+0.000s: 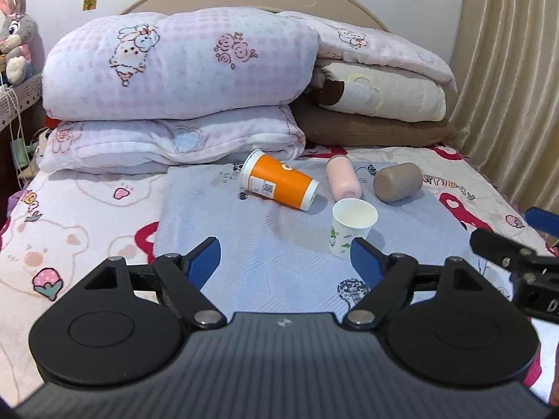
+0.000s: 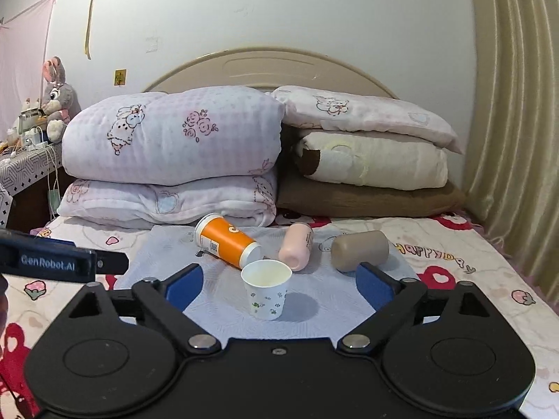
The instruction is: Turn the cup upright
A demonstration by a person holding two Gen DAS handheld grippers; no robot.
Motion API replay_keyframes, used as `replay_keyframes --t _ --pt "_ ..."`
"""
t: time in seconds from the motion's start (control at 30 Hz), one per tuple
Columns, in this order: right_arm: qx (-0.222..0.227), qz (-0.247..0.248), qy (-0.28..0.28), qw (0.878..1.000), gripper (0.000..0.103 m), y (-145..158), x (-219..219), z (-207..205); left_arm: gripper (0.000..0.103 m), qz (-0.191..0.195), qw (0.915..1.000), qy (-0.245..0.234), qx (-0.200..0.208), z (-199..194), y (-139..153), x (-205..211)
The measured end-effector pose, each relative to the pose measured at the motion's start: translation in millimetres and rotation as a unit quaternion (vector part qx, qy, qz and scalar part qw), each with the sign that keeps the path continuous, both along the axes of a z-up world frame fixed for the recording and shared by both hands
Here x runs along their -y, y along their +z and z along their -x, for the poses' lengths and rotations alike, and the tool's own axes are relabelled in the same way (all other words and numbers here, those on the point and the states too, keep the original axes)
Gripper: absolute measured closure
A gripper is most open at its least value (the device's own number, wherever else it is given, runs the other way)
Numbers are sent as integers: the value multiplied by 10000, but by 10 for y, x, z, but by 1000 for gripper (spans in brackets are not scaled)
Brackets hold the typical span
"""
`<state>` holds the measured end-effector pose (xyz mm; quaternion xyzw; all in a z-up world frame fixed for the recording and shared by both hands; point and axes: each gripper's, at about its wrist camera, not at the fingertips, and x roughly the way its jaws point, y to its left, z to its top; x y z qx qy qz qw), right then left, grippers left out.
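Item: four cups on a pale blue cloth [image 1: 244, 251] spread over a bed [image 1: 70, 230].

Done: white floral paper cup [image 2: 267, 293] stands upright, mouth up, long axis vertical, at the near middle of the cloth. In the right wrist view it sits between the spread fingers but touches neither.

Left, as judged: three cups lie on their sides behind it.
- Orange paper cup [image 1: 279, 181]: long axis slanting across the cloth, wide mouth toward the folded quilts [image 1: 174, 70], narrow base toward the white cup and close to it.
- Pink cup [image 1: 344, 178]: long axis running roughly away from the cameras, one end near the white cup; which end is the mouth cannot be told.
- Brown cup [image 1: 398, 181]: on its side, rightmost, well apart from the orange one, rounded end facing forward-left.

Left gripper [image 1: 286, 260]: fingers spread wide, holding nothing, hovering before the cloth.
Right gripper [image 2: 279, 284]: fingers spread wide, holding nothing.

Progress: about one of four.
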<state>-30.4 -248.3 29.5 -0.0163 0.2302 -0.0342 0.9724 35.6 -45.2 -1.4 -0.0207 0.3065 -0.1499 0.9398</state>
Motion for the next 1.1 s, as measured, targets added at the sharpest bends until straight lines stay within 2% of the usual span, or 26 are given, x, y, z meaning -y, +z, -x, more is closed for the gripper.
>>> replay_keyframes --t 0.17,0.37,0.67,0.87,1.1 --pt "151 -118 -60 9998 1 57 -54 105 17 34 9999 97 138 141 29 -100" --pt "-33 -97 52 9999 0 -10 -124 144 11 -27 9995 174 250 201 74 -130" --pt "-197 -140 -221 9995 0 -49 -68 133 0 -203 9990 195 353 324 52 -154" --pt "-286 -136 -320 9990 0 -67 -52 107 0 -211 9986 298 381 333 -16 -177" --pt "-235 -146 -367 9989 0 -32 -60 127 0 -315 9986 410 134 283 -44 -167"
